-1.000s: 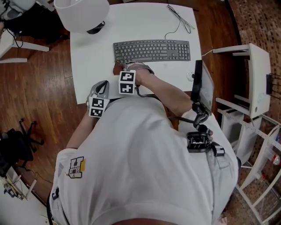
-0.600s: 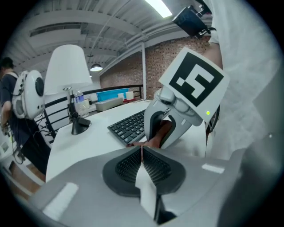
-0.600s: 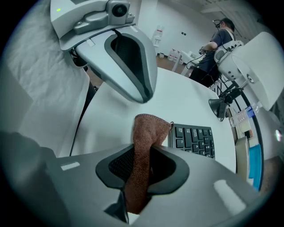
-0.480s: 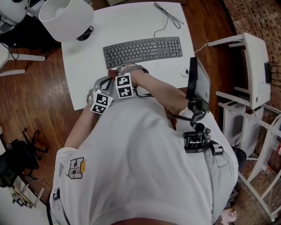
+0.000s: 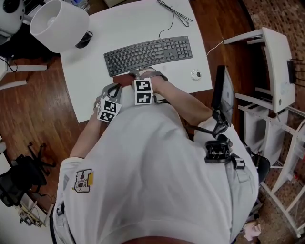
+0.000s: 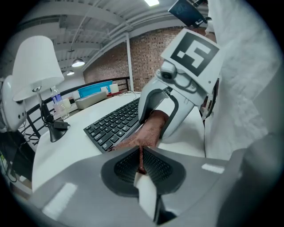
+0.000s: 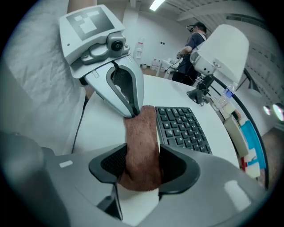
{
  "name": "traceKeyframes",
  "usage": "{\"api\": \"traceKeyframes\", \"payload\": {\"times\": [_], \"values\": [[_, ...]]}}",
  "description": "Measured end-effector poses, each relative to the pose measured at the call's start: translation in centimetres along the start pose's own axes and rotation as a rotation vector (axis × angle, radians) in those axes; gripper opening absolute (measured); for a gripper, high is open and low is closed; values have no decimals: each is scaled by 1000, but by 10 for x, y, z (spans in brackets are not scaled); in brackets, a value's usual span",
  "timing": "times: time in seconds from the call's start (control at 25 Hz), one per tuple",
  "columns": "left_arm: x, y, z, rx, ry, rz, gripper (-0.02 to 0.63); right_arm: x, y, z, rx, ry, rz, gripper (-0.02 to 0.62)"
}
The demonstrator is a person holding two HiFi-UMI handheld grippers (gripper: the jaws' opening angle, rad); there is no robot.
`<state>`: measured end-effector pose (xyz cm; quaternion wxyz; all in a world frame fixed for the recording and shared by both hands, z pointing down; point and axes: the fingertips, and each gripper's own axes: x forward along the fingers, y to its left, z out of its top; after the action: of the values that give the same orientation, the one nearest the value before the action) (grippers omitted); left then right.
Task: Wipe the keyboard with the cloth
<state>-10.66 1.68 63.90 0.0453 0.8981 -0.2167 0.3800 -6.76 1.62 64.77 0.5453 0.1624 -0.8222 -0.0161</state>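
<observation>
The black keyboard [image 5: 147,53] lies across the white table [image 5: 90,95]. A reddish-brown cloth [image 7: 142,133] stretches between my two grippers, just in front of the keyboard's left end. My left gripper [image 6: 141,153] is shut on a thin edge of the cloth [image 6: 148,131]. My right gripper [image 7: 143,155] has just been opening its jaws; a thick band of cloth still lies between them, no longer squeezed. In the head view the left gripper [image 5: 116,89] and the right gripper [image 5: 137,75] sit close together at the table's near edge.
A white lamp [image 5: 58,26] stands at the far left corner, and a thin cable [image 5: 174,14] runs off behind the keyboard. A small round object [image 5: 196,75] lies right of the keyboard. A dark screen [image 5: 224,95] and a white cart [image 5: 279,66] stand to the right.
Both grippers have shifted rightward along the keyboard's front edge, and the left one has come closer to the right one. The cloth stays between them.
</observation>
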Motion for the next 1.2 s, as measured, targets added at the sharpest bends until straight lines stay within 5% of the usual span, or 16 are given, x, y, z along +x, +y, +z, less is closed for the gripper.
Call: {"api": "traceKeyframes", "payload": {"times": [0.36,0.56,0.68,0.88,1.2], "values": [[-6,-6,11,-87,-62,48,18,-47,-8,-45,187,-139,-131,251],[-23,-18,-2,-158,-48,108,18,-68,-5,-77,279,-170,-135,287],[-23,-27,-13,-148,-12,125,18,-60,8,-97,290,-116,-103,199],[-12,-30,-10,-198,-6,141,18,-51,15,-116,323,-55,-168,6],[-3,-22,-17,-220,39,159,4,-49,21,-116,351,-122,-165,0]]}}
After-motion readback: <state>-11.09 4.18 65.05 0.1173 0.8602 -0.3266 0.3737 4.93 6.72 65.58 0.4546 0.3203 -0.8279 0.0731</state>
